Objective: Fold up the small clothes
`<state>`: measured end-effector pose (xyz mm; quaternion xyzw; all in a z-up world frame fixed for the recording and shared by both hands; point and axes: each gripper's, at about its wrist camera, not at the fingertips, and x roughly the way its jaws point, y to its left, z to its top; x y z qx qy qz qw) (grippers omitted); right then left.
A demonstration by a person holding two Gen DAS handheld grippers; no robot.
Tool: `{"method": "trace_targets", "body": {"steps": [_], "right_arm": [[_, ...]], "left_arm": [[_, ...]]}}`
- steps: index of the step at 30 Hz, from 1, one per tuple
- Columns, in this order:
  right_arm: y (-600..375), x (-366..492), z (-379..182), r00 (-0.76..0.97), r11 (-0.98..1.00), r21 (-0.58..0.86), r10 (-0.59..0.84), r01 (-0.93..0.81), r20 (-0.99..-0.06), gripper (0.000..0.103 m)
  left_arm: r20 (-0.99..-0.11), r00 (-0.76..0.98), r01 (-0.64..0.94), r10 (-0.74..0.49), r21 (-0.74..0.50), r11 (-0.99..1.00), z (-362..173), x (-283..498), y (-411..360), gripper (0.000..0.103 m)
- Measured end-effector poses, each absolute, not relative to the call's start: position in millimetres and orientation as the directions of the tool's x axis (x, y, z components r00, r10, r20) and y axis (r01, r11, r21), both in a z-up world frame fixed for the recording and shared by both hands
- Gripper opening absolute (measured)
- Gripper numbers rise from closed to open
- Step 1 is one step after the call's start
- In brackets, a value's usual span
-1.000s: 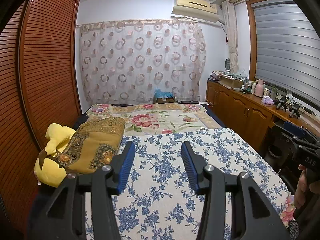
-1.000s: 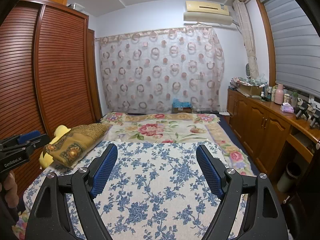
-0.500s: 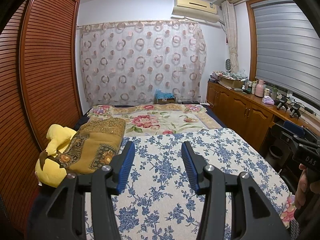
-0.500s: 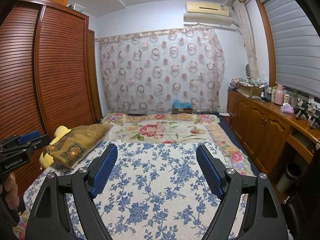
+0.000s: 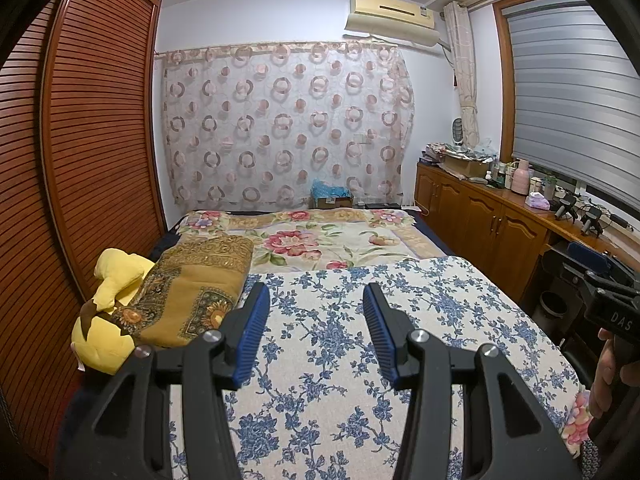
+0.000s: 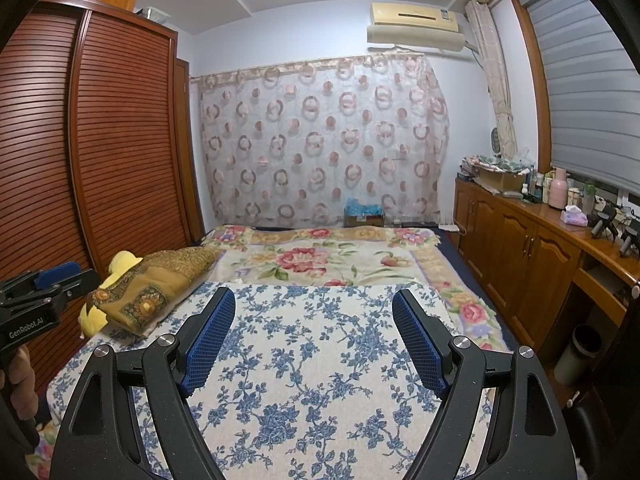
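Observation:
A white cover with blue flowers [image 5: 340,344] lies flat over the near part of the bed, and my left gripper [image 5: 316,292] hovers above it, open with nothing between its blue pads. My right gripper [image 6: 314,296] stands wider open over the same cover [image 6: 312,360], also empty. Each gripper shows at the edge of the other's view: the right one [image 5: 600,284] with a hand under it, the left one [image 6: 44,284] likewise. No small garment shows in either view. A folded brown patterned cloth [image 5: 192,280] rests on a yellow plush toy [image 5: 106,336] at the bed's left edge.
A red-flowered blanket [image 5: 320,240] covers the far half of the bed. A slatted wooden wardrobe [image 5: 80,160] lines the left side. Wooden cabinets [image 5: 480,220] with clutter on top run along the right, with a dark bin [image 5: 554,308] on the floor beside them.

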<state>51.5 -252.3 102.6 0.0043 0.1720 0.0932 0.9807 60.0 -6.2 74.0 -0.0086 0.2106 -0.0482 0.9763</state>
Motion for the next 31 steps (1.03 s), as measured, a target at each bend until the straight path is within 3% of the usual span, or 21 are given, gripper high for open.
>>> {"method": "trace_targets", "body": {"steps": [31], "right_arm": [[-252.4,51.3,103.1,0.923,0.982,0.04,0.185,-0.182,-0.337,0.083]], "left_arm": [[-0.408,0.908,0.091,-0.098,-0.036,0.995,70.7,59.1,-5.9,0.048]]}}
